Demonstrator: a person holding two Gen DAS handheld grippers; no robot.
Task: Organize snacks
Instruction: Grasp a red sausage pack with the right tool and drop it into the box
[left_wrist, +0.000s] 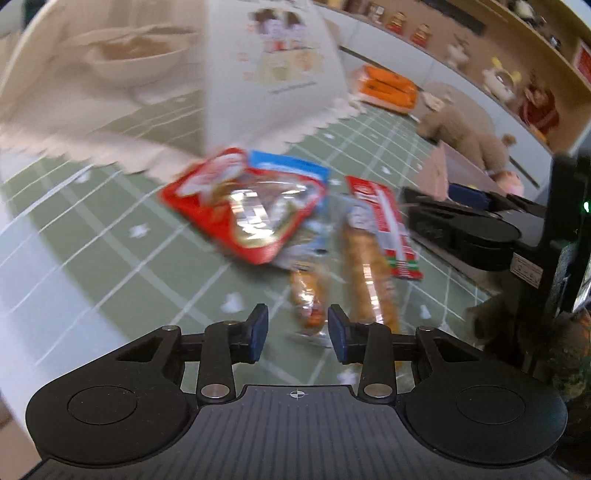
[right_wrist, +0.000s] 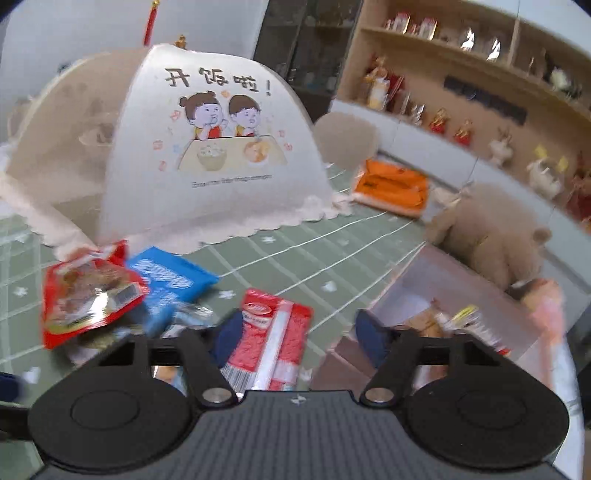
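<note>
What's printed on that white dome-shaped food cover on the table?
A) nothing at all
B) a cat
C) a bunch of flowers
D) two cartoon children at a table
D: the right wrist view shows the food cover printed with two cartoon children behind a table of dishes.

Left claw (left_wrist: 297, 334) parted, right claw (right_wrist: 295, 336) spread wider (both holding nothing)

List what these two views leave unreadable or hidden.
- Red bag: print unreadable in the left wrist view, smeared by motion blur.
- Blue bag: lower part hidden in the right wrist view by the right gripper.
- Box: contents unclear in the right wrist view, blurred and partly behind a gripper finger.
- Bowl: contents unclear in the left wrist view, veiled by the mesh cover.
</note>
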